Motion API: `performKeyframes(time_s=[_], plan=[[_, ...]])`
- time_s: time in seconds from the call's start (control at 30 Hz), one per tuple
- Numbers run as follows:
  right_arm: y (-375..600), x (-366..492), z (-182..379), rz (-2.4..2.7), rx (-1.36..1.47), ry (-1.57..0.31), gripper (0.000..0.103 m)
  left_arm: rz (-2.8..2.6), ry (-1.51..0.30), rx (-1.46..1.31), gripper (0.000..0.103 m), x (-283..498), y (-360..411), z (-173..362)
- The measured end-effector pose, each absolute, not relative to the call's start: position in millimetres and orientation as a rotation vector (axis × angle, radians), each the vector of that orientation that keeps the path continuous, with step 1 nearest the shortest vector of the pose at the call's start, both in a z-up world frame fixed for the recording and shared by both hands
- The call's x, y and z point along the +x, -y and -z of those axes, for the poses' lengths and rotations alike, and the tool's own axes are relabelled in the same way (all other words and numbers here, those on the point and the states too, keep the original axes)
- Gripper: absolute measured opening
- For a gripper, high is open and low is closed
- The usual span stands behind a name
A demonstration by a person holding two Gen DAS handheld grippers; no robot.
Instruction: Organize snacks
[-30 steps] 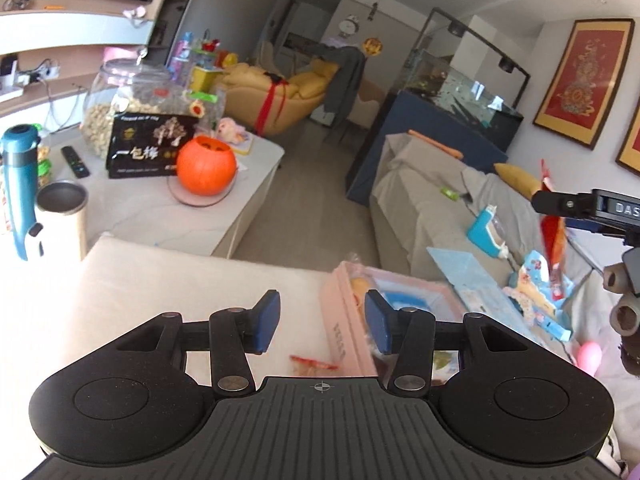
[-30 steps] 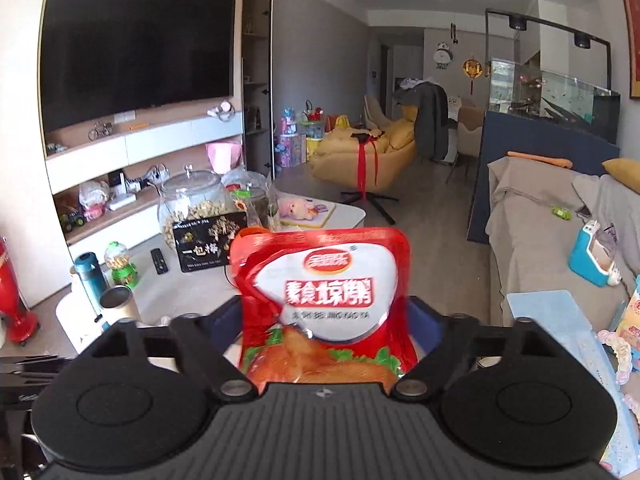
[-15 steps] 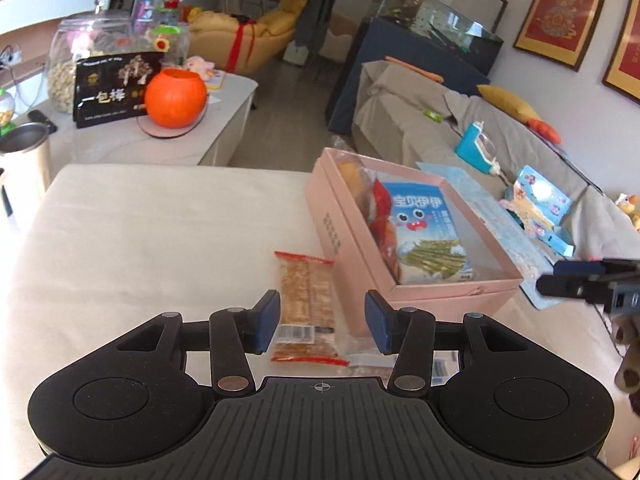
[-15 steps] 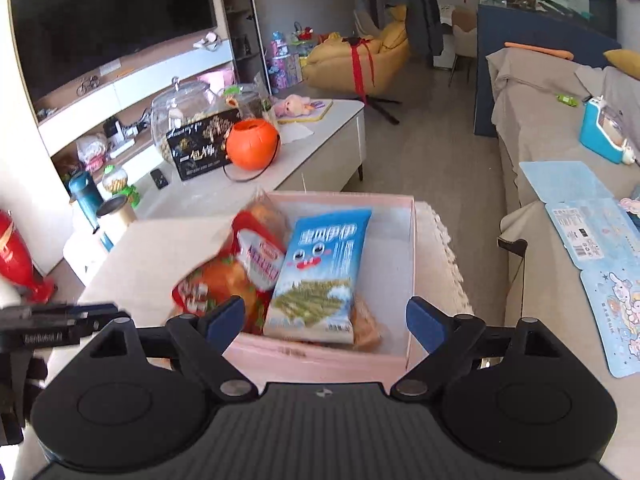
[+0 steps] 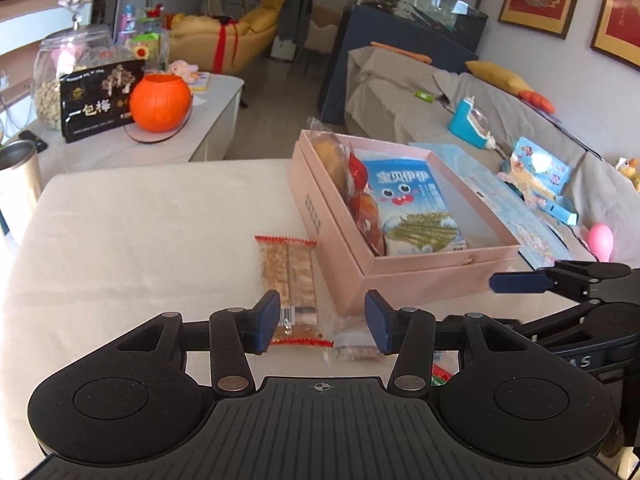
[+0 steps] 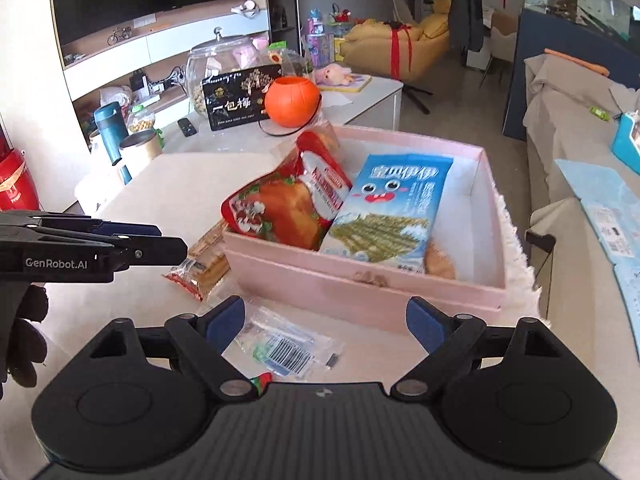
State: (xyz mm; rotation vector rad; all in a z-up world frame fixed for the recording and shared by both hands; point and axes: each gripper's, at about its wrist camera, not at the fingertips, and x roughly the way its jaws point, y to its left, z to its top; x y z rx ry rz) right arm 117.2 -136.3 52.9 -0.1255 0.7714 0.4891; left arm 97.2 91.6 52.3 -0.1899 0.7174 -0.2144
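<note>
On the cream tablecloth (image 5: 140, 220), your left gripper (image 5: 322, 322) hangs open and empty over the clear-wrapped orange cracker bar (image 5: 290, 284), just left of the pink cardboard box (image 5: 420, 276). Straddle the wrapper's width before closing. Your right gripper (image 6: 326, 320), jaws wide with nothing between them, hovers above the clear barcode packet (image 6: 286, 350).

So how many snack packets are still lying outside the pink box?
2 clearly: a biscuit pack on the cloth left of the pink box, and a clear barcoded packet in front of it. More may hide beneath the grippers.

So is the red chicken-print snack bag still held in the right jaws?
No: the red snack bag lies in the pink box, and the right gripper stands open and empty.
</note>
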Motion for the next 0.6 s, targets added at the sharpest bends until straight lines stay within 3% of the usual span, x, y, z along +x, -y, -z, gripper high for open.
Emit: performKeyframes(time_s=[0.1, 0.17, 0.27, 0.3, 0.33, 0.6], plan=[[122, 127, -29, -0.496, -0.088, -0.819, 0.089, 0.176, -0.700, -0.218, 0.051, 91, -96, -51], [110, 134, -15, -0.480, -0.101, -0.829, 0.083, 0.142, -0.683, -0.238, 0.051, 86, -103, -53], [98, 134, -12, -0.532, -0.065, -0.835, 0.060, 0.107, -0.677, -0.258, 0.051, 79, -116, -56], [93, 131, -15, -0.569, -0.064, -0.843, 0.041, 0.092, -0.681, -0.264, 0.051, 78, -121, -56], [87, 126, -17, -0.602, -0.075, -0.851, 0.033, 0.082, -0.687, -0.271, 0.051, 78, -124, -55], [82, 81, -17, -0.760, -0.110, -0.898, 0.033, 0.090, -0.723, -0.301, 0.051, 74, -127, -47]])
